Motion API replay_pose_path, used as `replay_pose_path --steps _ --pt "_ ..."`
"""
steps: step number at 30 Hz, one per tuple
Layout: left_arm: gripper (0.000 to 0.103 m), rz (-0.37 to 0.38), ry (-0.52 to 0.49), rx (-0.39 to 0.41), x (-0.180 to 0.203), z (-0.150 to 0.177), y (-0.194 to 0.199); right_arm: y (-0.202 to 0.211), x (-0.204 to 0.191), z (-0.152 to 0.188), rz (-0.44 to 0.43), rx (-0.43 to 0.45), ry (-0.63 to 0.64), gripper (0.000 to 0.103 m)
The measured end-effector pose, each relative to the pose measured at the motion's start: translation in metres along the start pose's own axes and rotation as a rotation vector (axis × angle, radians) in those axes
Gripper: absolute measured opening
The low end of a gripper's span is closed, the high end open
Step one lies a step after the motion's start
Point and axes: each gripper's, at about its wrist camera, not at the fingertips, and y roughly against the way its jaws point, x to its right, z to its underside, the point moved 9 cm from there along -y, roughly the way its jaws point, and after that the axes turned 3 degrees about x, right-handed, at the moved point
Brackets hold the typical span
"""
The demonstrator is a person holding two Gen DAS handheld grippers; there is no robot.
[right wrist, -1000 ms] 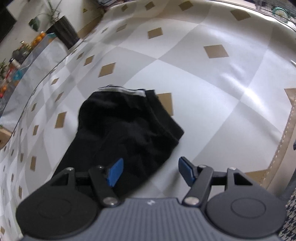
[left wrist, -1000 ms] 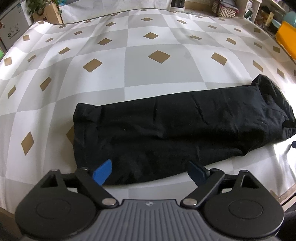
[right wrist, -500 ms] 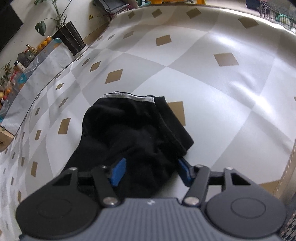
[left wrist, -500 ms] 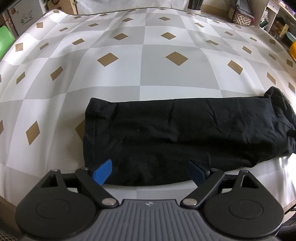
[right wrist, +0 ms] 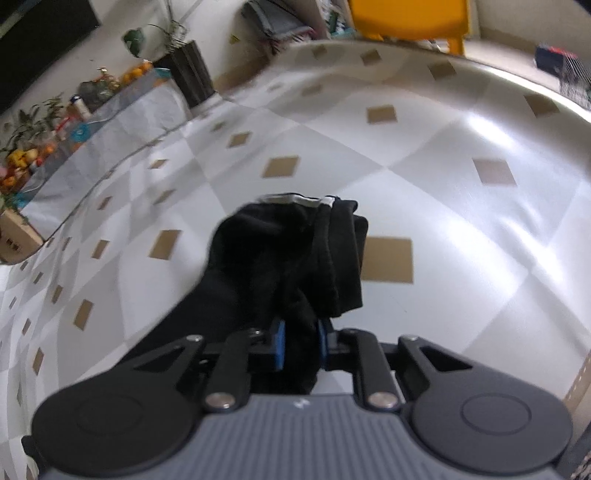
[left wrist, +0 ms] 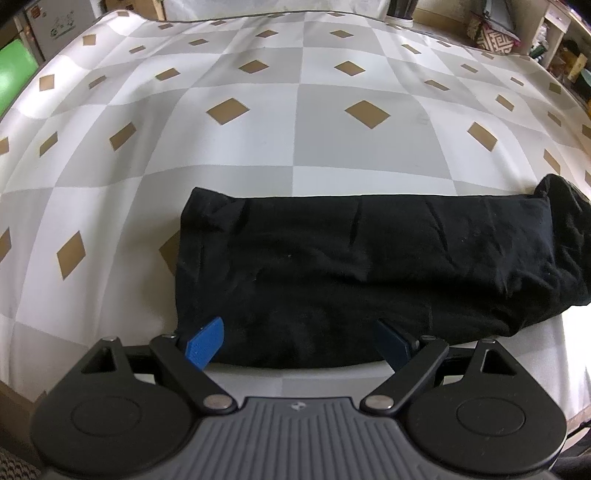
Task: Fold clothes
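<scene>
A black garment (left wrist: pixel 369 273) is being kept in a long folded strip on the checked table (left wrist: pixel 295 110). Its bunched end (right wrist: pixel 295 258) is being pinched by the right gripper (right wrist: pixel 300 345), whose jaws have just been closing on the cloth. The left gripper (left wrist: pixel 299 341) is being held wide apart over the near edge, nothing clamped. Potted plants (right wrist: pixel 177 55) and a yellow chair (right wrist: pixel 406 18) are being shown beyond the table.

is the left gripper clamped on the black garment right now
No: the left gripper stands wide open over the near edge of the black garment, its blue fingers well apart and not pressing on the cloth.
</scene>
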Motion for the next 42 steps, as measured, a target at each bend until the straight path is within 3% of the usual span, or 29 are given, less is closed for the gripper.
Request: replay_pose_path --steps 15,22,26,30,35,42 --pt "0.089 -0.017 0.110 -0.009 -0.034 -0.014 0.018 0.054 -0.070 -0.011 -0.166 0.103 0.166 0.015" --pt "0.089 -0.001 0.147 0.096 -0.066 -0.049 0.060 0.074 -0.102 -0.004 -0.216 0.133 0.239 0.015" --pt "0.089 -0.068 0.157 0.149 -0.093 -0.062 0.070 0.083 -0.120 0.001 -0.245 0.142 0.271 0.015" --pt "0.089 -0.101 0.227 0.127 -0.110 -0.057 0.064 0.095 -0.144 0.012 -0.285 0.154 0.330 0.015" --pt "0.090 -0.143 0.288 0.152 -0.124 -0.057 0.068 0.112 -0.181 0.036 -0.343 0.162 0.425 0.014" --pt "0.089 -0.191 0.394 0.190 -0.151 -0.055 0.077 0.126 -0.243 0.096 -0.450 0.118 0.583 0.014"
